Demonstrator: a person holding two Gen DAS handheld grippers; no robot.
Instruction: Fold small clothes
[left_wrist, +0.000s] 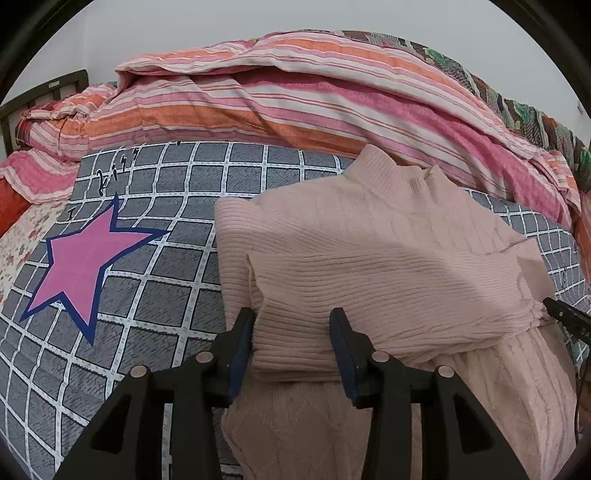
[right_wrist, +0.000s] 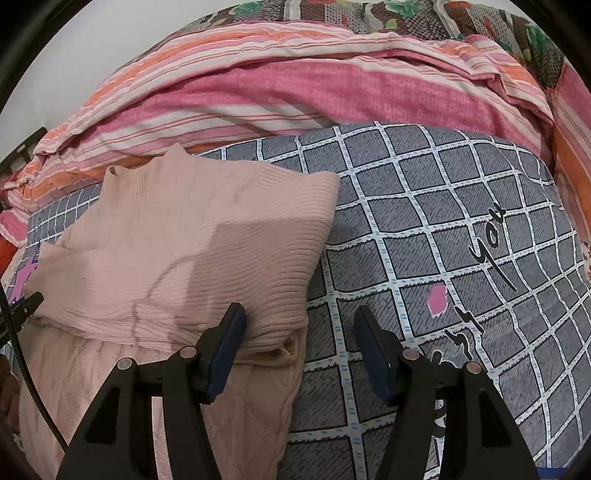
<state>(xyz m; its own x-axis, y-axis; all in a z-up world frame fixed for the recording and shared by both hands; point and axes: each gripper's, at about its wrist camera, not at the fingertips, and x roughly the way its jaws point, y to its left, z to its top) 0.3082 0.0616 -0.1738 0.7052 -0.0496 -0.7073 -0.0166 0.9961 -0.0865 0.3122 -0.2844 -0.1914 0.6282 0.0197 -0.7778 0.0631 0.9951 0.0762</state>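
The pale pink ribbed sweater (left_wrist: 388, 258) lies on the grey checked bedsheet (left_wrist: 147, 295) with both sleeves already folded across its chest, the left gripper (left_wrist: 291, 343) spread around a cuff, the right gripper (right_wrist: 299, 347) spread empty beside it, leaving the bottom-to-collar fold.

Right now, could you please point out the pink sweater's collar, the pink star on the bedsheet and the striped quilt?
Pink sweater (left_wrist: 397, 173): left wrist view, on its ribbed collar.
Pink star (left_wrist: 83, 264): left wrist view, on the star's centre.
Striped quilt (right_wrist: 280, 92): right wrist view, on a pink stripe.
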